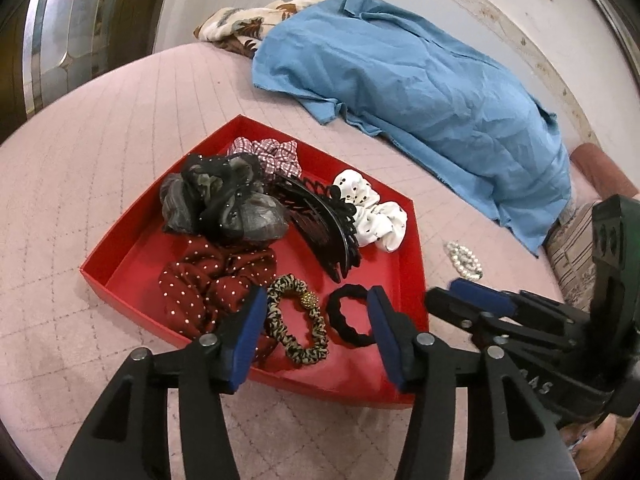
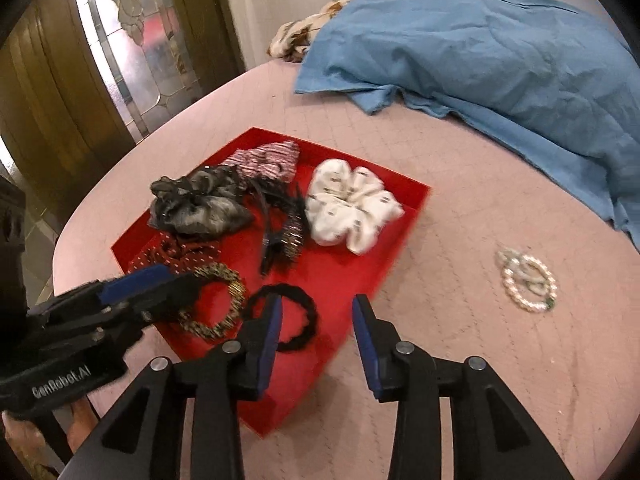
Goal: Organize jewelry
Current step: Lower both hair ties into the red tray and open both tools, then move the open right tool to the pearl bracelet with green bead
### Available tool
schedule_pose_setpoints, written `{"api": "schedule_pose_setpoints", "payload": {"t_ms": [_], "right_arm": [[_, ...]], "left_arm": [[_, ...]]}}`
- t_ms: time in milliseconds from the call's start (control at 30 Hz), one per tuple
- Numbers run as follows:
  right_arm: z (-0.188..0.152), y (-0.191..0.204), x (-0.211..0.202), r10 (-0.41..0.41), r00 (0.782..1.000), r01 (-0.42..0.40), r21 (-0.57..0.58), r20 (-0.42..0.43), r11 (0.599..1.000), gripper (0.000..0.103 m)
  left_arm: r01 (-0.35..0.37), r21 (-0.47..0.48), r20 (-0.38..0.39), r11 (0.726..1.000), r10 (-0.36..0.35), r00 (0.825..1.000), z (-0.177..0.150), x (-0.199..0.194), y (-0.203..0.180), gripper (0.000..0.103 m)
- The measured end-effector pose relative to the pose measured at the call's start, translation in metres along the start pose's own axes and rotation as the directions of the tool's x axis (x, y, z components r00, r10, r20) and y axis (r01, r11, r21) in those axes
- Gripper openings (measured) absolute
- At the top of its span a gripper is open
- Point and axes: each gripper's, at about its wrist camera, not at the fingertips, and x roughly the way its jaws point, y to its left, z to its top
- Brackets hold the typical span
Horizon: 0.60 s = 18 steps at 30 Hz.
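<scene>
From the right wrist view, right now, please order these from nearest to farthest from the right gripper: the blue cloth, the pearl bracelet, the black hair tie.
1. black hair tie, in the red tray, beside the right gripper's left finger.
2. pearl bracelet, on the bed to the right, outside the tray.
3. blue cloth, at the far right.

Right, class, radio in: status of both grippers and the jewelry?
Left gripper open, empty, over red tray. Right gripper open, empty. White pearl bracelets outside tray on pink quilt. Nothing blocking.
</scene>
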Motion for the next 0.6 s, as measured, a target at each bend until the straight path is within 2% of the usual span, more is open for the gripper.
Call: {"api": "schedule_pose_setpoints", "payload": {"t_ms": [133,267,400,600], "right_arm": [[-0.013,-0.021,-0.008,-0.024,1.000,0.024,0.052,-0.011,0.998,0.039],[-0.026,-0.041,-0.017,-0.045,0.999,0.046,0.108,-0.016,0.993,0.039],[-0.035,-0.056,-0.026,-0.060,0.998,0.062,0.146,-0.022,0.987,0.039],[-0.043,-0.079,-0.035,-0.108,0.994,0.112,0.171,-0.032,0.979,0.042]], "left_arm": [[-0.036,0.020,-0.006,0.999,0.036,0.999,-0.002,0.001,-0.005,0.054],[-0.104,0.038,0.005,0.994,0.104,0.995,-0.005,-0.001,-0.006,0.056],[-0.203,0.060,0.031,0.977,0.201,0.979,-0.008,-0.003,-0.008,0.063],[-0.225,0.098,0.044,0.969,0.222,0.974,-0.012,-0.005,-0.014,0.067]]}}
